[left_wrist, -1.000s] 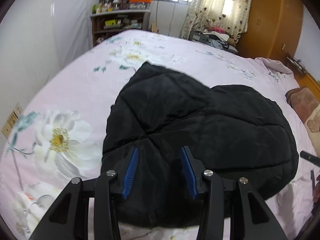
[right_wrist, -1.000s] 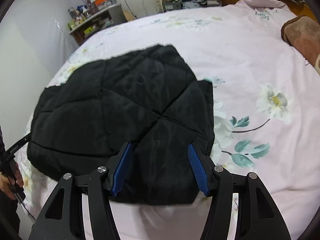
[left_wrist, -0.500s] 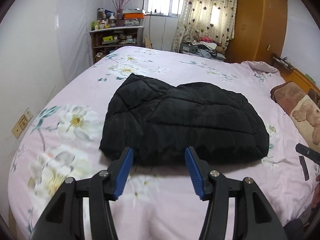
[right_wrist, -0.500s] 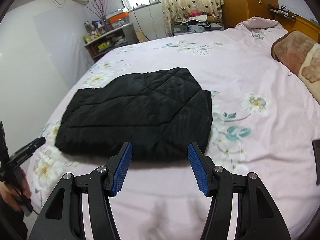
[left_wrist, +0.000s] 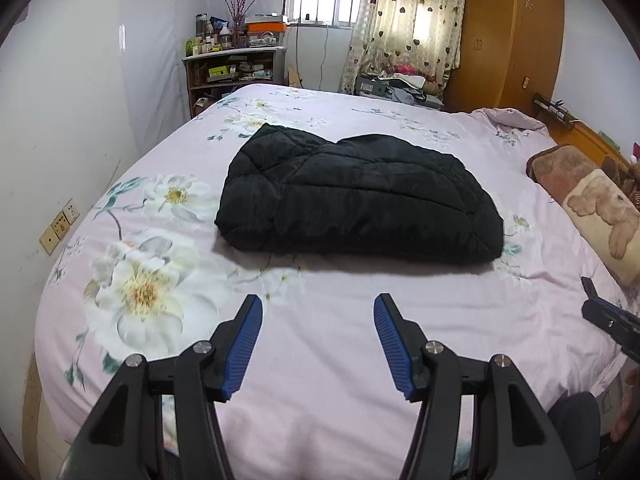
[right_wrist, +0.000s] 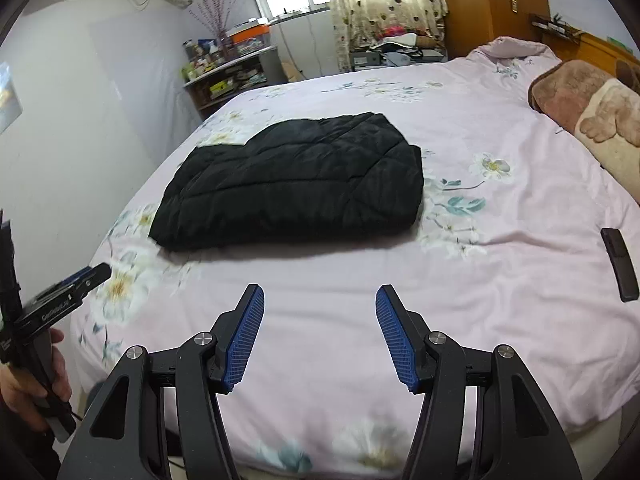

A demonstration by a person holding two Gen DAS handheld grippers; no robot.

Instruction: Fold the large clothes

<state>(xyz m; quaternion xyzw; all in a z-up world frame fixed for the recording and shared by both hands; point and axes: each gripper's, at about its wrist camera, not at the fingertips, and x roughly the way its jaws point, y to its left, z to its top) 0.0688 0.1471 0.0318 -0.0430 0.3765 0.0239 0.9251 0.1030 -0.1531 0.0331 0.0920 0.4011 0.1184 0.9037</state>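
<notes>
A black quilted jacket (left_wrist: 360, 200) lies folded in a compact bundle on the pink floral bed (left_wrist: 320, 360); it also shows in the right wrist view (right_wrist: 296, 184). My left gripper (left_wrist: 318, 312) is open and empty, held back over the near part of the bed, well short of the jacket. My right gripper (right_wrist: 320, 300) is open and empty, likewise near the bed's front edge. The left gripper shows at the left edge of the right wrist view (right_wrist: 96, 272), and the right gripper at the right edge of the left wrist view (left_wrist: 588, 284).
A black remote (right_wrist: 619, 264) lies on the bed at the right. Brown pillows (left_wrist: 592, 196) sit at the head on the right. A cluttered shelf (left_wrist: 236, 68), a window and a wooden wardrobe (left_wrist: 508, 36) stand beyond the bed's far side.
Both grippers have pulled back and up from the jacket toward the bed's near edge. The jacket stays folded on the bed.
</notes>
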